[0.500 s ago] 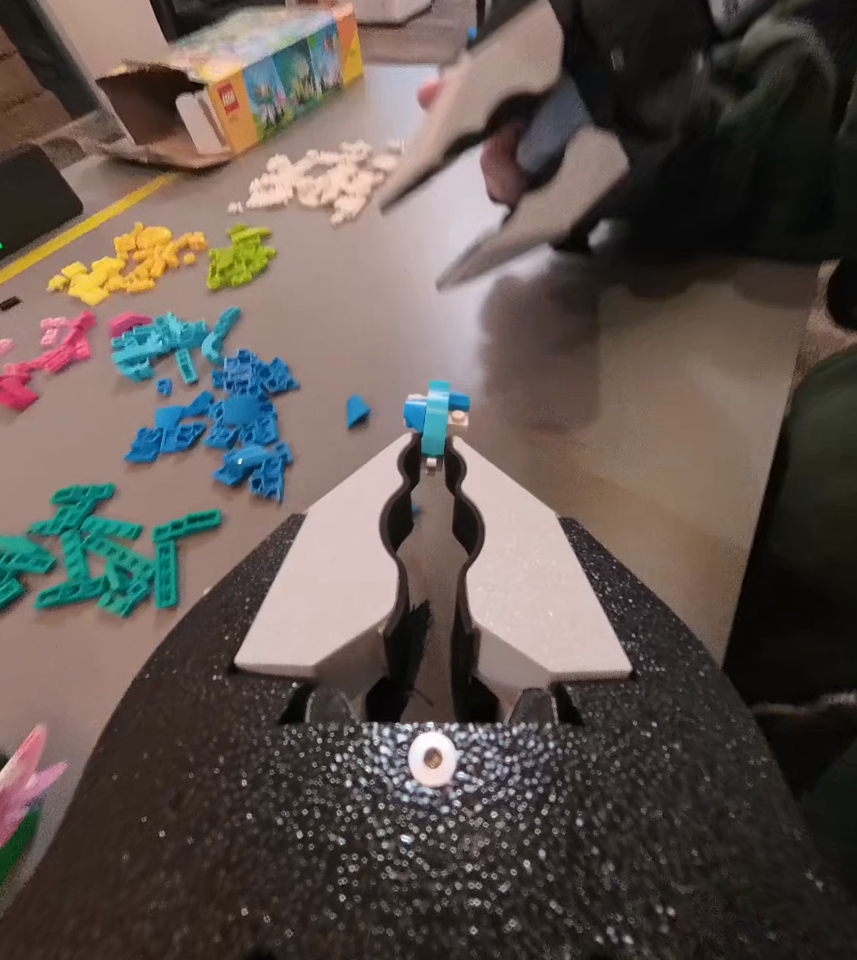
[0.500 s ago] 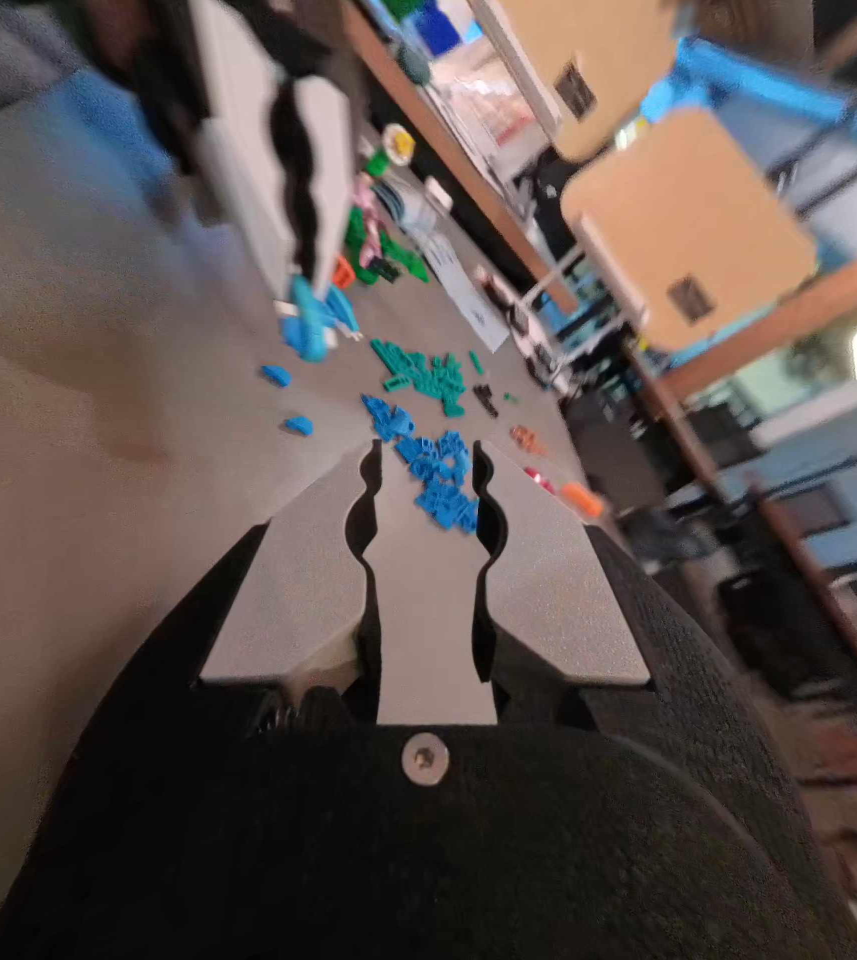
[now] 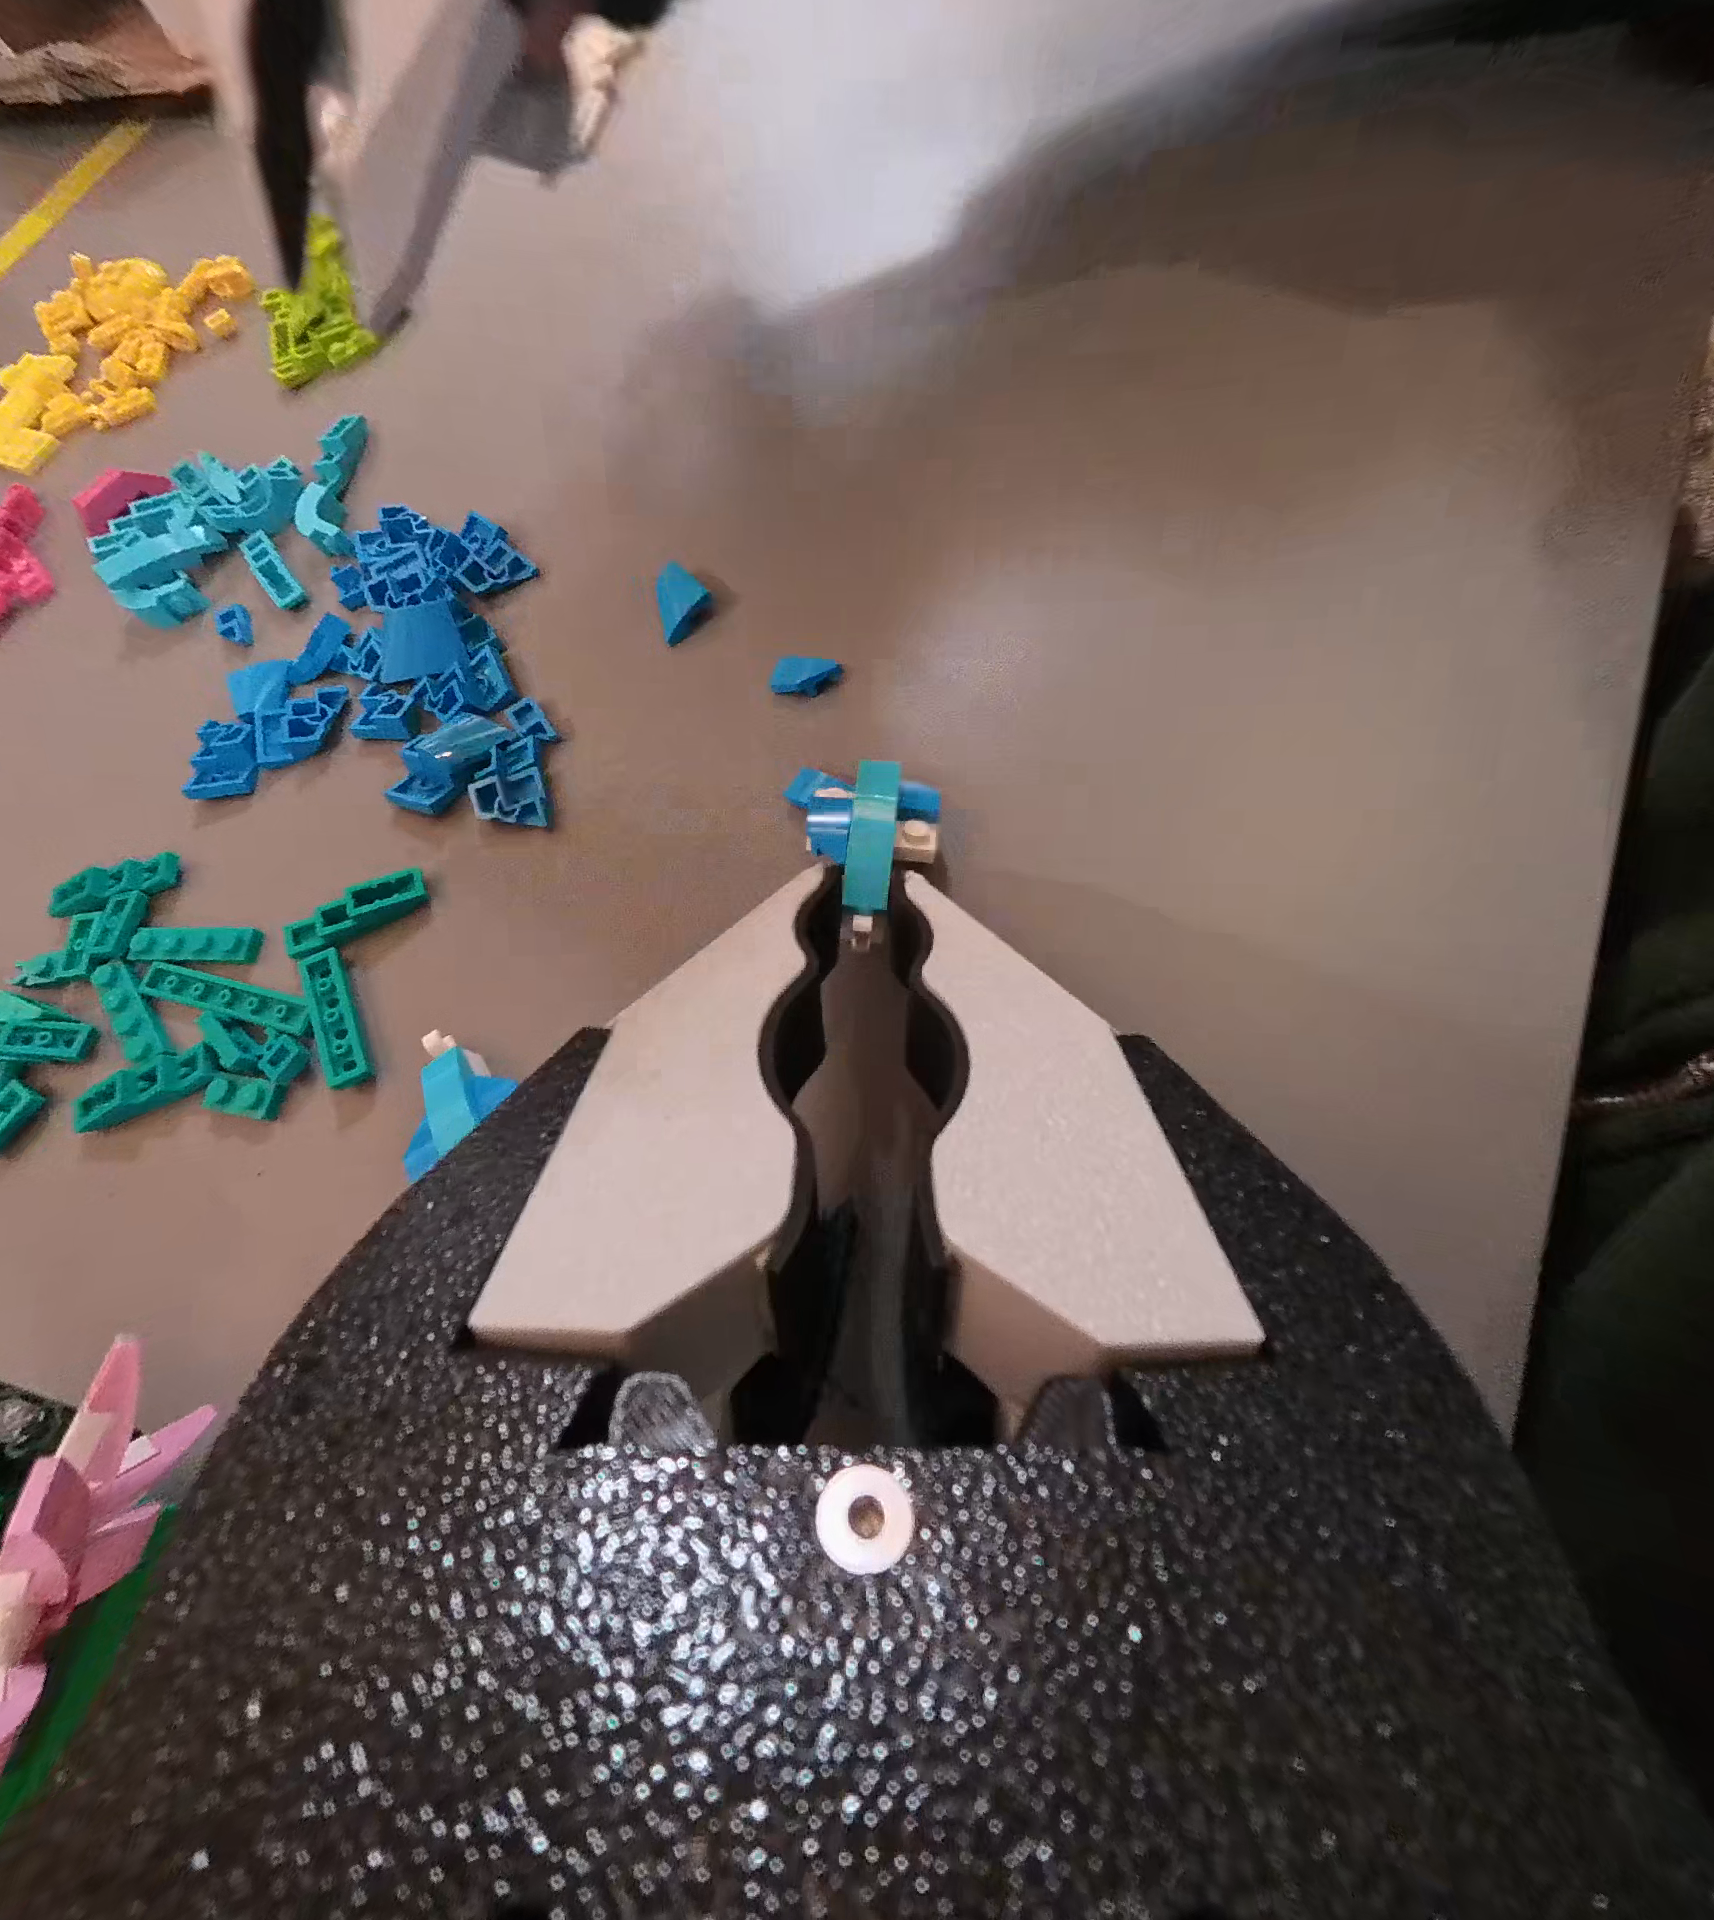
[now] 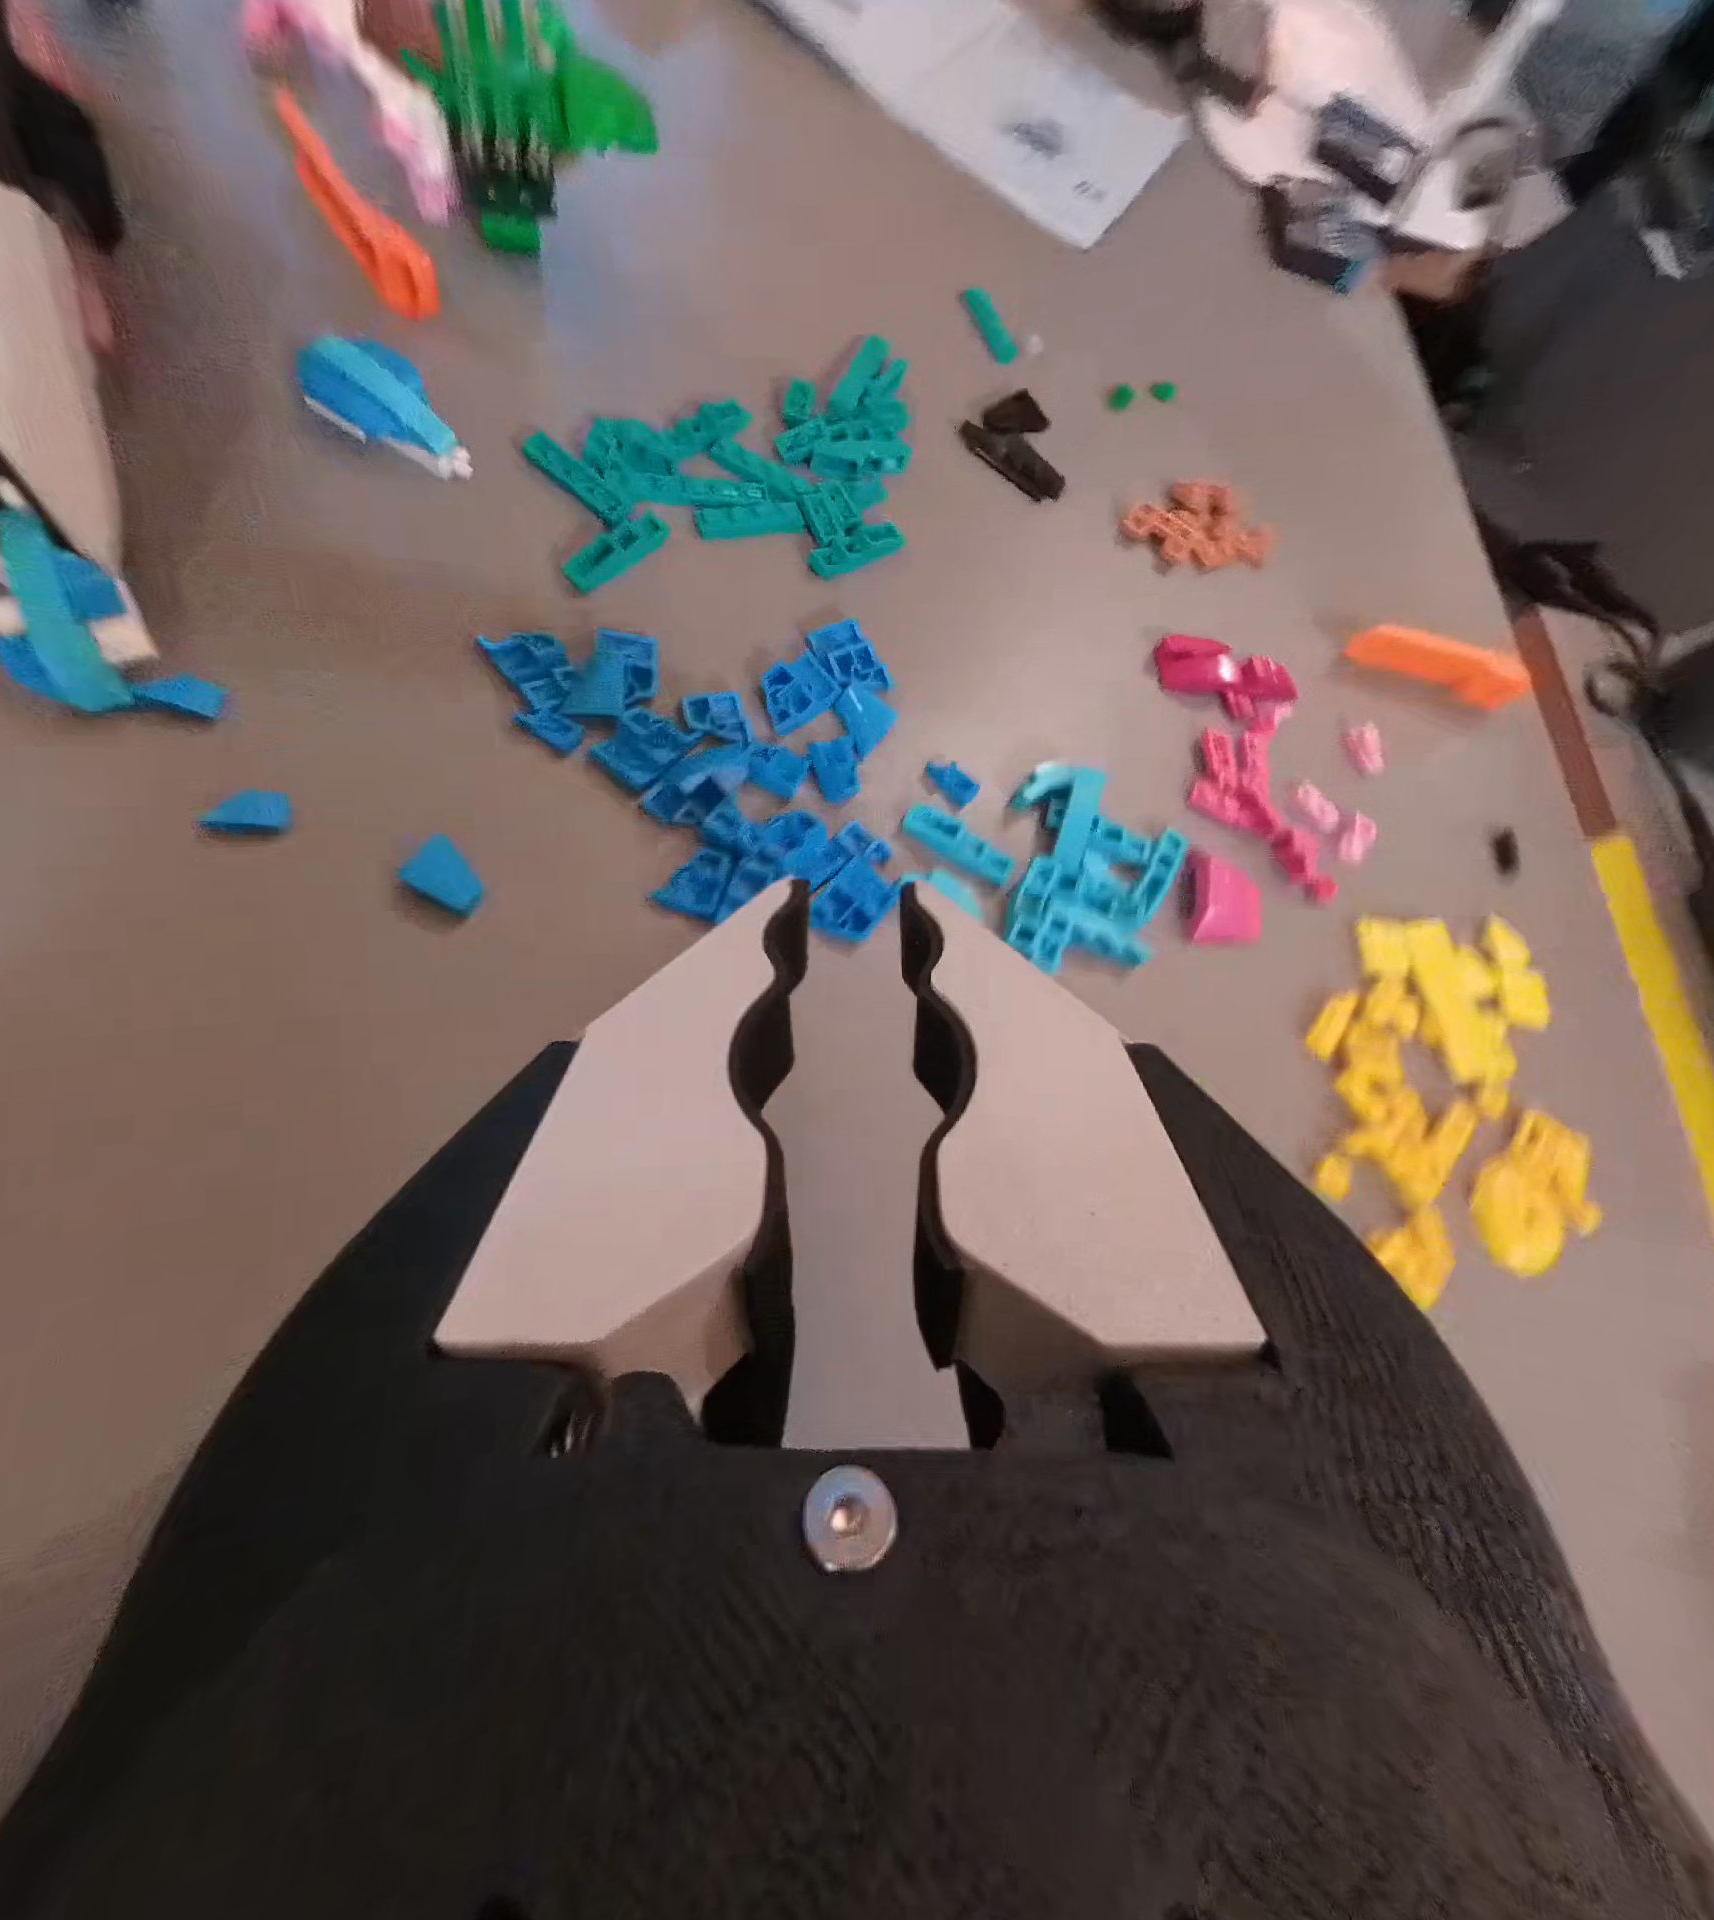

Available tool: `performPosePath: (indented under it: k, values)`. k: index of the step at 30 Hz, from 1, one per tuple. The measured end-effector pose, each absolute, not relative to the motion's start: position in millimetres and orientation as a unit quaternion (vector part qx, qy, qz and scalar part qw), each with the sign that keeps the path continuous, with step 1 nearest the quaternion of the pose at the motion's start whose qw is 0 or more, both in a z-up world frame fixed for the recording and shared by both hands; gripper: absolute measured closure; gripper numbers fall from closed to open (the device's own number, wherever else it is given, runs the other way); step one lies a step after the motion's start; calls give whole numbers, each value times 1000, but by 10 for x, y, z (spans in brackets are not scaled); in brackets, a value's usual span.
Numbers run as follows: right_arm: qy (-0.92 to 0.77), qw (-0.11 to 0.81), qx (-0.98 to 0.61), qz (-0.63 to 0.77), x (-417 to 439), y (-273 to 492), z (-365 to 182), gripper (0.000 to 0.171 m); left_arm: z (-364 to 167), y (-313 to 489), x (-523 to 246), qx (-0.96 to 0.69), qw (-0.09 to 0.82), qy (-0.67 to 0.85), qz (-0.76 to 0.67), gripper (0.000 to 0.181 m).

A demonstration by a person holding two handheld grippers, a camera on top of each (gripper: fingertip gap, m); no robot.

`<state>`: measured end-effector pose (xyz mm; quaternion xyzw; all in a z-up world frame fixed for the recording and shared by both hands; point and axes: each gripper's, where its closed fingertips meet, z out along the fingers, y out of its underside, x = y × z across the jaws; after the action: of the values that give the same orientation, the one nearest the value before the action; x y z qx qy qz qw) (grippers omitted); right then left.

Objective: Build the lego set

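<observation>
Above the grey bench (image 3: 1248,520), the left gripper (image 3: 868,894) is pinching a small blue assembly (image 3: 863,821) while the right gripper (image 4: 853,899) is hanging slightly parted and empty over the blue bricks (image 4: 707,748).

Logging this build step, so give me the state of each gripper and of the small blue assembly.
left gripper: shut on the small blue assembly
right gripper: jaws apart, empty, above the blue brick pile
small blue assembly: held at the fingertips
</observation>
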<state>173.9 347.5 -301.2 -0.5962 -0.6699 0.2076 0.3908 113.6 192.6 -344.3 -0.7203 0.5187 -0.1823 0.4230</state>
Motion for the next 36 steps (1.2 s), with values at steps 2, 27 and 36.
performPosePath:
  k: [2,27,36]
  values:
    - [-729,345,-564,181,1521,3586,-3016,158,-3449,1927,1138,-723,418,517,-188,176]
    - [-638,228,-503,536,997,2725,-2538,166,-3201,2020,1082,-712,489,462,-203,175]
    - [-614,265,-609,426,1488,2366,-3230,166,-3175,1983,1093,-732,456,450,-230,176]
